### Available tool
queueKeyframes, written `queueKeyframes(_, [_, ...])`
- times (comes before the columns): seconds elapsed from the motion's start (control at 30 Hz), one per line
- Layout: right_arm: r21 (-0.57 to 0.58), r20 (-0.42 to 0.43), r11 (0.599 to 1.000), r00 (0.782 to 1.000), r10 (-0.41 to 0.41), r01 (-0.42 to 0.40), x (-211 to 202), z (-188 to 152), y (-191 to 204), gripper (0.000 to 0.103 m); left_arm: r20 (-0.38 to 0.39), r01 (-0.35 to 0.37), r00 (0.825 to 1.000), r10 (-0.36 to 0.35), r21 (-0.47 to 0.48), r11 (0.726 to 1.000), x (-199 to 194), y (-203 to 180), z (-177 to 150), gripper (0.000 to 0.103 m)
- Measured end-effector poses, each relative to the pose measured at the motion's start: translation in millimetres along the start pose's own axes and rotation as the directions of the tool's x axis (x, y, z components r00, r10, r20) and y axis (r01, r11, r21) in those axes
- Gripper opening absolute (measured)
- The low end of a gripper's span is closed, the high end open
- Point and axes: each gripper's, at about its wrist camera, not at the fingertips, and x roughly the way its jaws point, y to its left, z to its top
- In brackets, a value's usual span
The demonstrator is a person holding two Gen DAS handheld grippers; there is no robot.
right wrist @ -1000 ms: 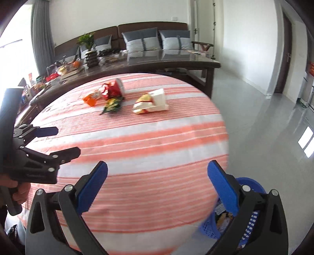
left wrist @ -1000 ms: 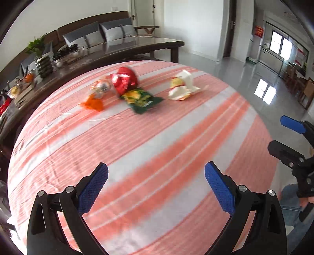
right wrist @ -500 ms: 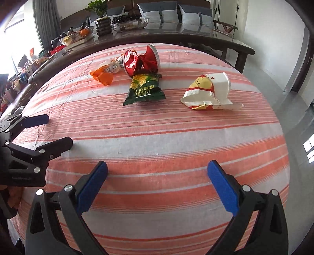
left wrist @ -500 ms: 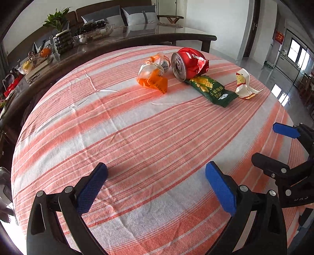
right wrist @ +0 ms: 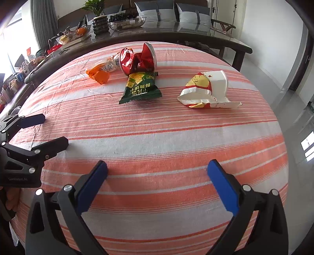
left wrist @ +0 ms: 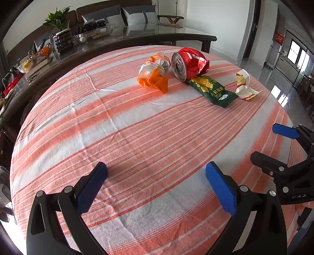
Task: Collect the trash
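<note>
Your left gripper [left wrist: 156, 174] sits at the bottom of its own frame with the blue pads spread wide and nothing between them, low over the orange-and-white striped tablecloth [left wrist: 137, 137]. Your right gripper [right wrist: 157, 173] is likewise released and empty at the bottom of its view; in the left wrist view it also shows at the right edge, its body stamped with small letters too small to read for sure. In the right wrist view the left tool at the lower left edge carries a faint printed name that looks like "GenRobot.AI". All the trash lies past the middle of the cloth, toward the top of both frames. Nearest to you in the right wrist view are the green snack wrapper [right wrist: 140, 88], printed with yellow Chinese characters that read upside down from here, and, well apart to its right, a crumpled white and red paper carton [right wrist: 208, 90] with a yellow cartoon face. Just behind the wrapper and touching it lies a crushed red can [right wrist: 137, 59] on its side. To its left is a clear and orange plastic bag [right wrist: 102, 71] with white lettering; the visible part reads "ANNED". Beyond the cloth, on a dark table [right wrist: 176, 33], a glass bowl [right wrist: 127, 22] holds dark fruit beside a potted plant [right wrist: 98, 13].
</note>
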Motion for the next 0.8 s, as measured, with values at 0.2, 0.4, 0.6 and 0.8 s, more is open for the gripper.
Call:
queueKeyframes(0.2, [0.000, 0.000, 1.000, 1.000, 0.000, 0.000, -0.1, 0.1, 0.1, 0.098, 0.000, 0.000, 1.000, 0.000, 0.000, 1.000, 0.1, 0.0, 0.0, 0.099])
queueKeyframes(0.4, [0.001, 0.000, 1.000, 1.000, 0.000, 0.000, -0.3, 0.0, 0.0, 0.099, 0.000, 0.000, 1.000, 0.000, 0.000, 1.000, 0.2, 0.1, 0.0, 0.099])
queueKeyframes(0.6, [0.001, 0.000, 1.000, 1.000, 0.000, 0.000, -0.3, -0.1, 0.0, 0.099, 0.000, 0.000, 1.000, 0.000, 0.000, 1.000, 0.2, 0.2, 0.0, 0.099])
queueKeyframes(0.8, [0.001, 0.000, 1.000, 1.000, 0.000, 0.000, -0.2, -0.1, 0.4, 0.098, 0.011, 0.033, 0.999, -0.033, -0.019, 0.999, -1.3, 5.3, -0.1, 0.099])
